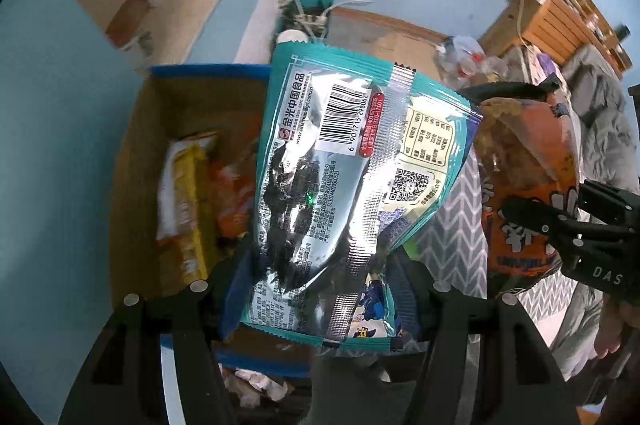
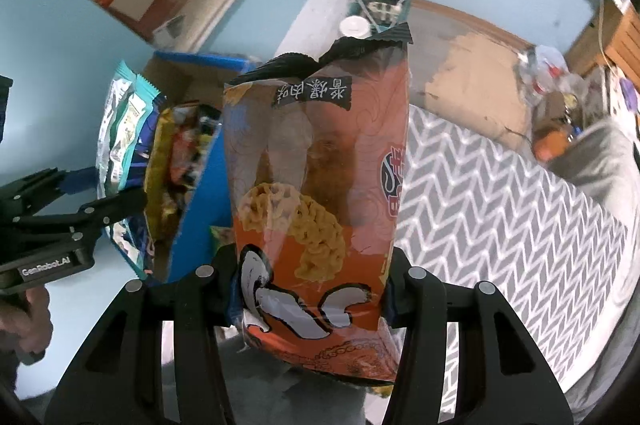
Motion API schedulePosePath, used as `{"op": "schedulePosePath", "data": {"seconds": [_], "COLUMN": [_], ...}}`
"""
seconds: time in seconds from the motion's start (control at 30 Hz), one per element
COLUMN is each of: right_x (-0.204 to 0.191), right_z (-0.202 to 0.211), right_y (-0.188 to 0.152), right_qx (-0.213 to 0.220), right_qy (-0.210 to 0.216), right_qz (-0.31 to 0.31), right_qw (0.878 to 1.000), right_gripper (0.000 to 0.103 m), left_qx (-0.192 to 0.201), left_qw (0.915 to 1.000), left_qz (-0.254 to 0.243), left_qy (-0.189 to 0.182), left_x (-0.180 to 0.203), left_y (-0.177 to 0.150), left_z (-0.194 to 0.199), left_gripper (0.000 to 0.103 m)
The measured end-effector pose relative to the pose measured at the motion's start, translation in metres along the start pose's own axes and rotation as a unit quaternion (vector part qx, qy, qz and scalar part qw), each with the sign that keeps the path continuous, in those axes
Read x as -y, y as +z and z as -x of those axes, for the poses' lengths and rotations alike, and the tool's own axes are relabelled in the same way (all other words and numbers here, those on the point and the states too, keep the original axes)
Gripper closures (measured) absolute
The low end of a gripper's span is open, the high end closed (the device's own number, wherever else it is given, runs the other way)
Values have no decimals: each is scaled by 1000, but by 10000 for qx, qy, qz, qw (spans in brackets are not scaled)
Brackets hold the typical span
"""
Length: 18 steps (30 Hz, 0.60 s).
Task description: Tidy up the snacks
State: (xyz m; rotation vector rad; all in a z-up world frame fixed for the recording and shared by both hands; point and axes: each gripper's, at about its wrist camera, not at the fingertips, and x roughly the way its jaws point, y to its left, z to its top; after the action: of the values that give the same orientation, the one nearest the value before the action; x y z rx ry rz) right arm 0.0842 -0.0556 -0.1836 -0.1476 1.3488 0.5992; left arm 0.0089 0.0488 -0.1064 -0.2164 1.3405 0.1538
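Left tongs point(image 1: 320, 289) pinch a teal-and-silver snack packet point(image 1: 340, 161) above the cardboard box point(image 1: 136, 153); right tongs point(image 2: 312, 289) pinch an orange noodle-snack bag point(image 2: 316, 193) beside that box. Box contents blur together.

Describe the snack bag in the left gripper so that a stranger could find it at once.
Find the cardboard box with blue edges. In front of it the left gripper holds a teal and silver bag. Unlike the orange bag beside it, it shows a barcode.

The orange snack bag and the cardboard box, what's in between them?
In the left wrist view, the teal snack bag hangs between the orange snack bag and the cardboard box.
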Motion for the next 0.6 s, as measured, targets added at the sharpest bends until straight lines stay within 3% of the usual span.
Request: {"op": "schedulePosePath", "data": {"seconds": [0.4,0.6], "right_x": [-74,-105], "right_z": [-32,-56], "right_y": [36,52], "right_qx": [-160,-328], "right_qy": [355,567], "right_qz": [483,424], "right_qw": [9981,9970], "right_gripper": [52,52], "left_qx": [-58,-187], "left_qw": [9976,9950], "left_qz": [615,939], "left_qy": [298,290], "left_x": [-77,-102], "left_y": [-18,-27], "left_z": [-9,-23], "left_gripper": [39,39]}}
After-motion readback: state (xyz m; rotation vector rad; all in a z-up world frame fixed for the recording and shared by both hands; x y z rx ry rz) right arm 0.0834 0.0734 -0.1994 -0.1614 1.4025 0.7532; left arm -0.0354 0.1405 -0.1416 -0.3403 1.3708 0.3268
